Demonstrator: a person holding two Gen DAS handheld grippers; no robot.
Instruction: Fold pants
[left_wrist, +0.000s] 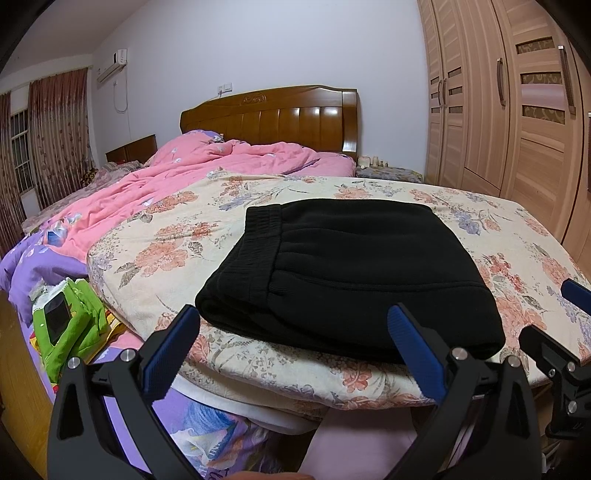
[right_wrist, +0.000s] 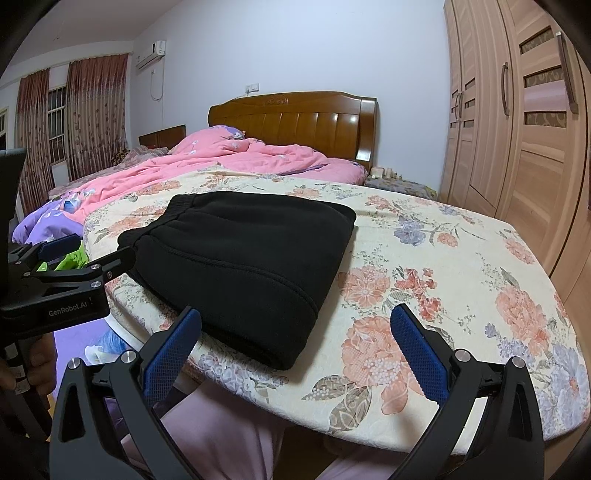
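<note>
Pants (left_wrist: 354, 269), black and folded into a thick rectangle with the elastic waistband on top at the left, lie on the floral pad (left_wrist: 517, 236) over the bed, between and untouched by left gripper (left_wrist: 291, 325) and right gripper (right_wrist: 295, 328), both spread wide and empty

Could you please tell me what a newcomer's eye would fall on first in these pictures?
First, the folded black pants lying on the floral quilt near its front edge. Both open claws, left claw and right claw, hover before it, empty. Behind lies a rumpled pink duvet by the wooden headboard.
</note>
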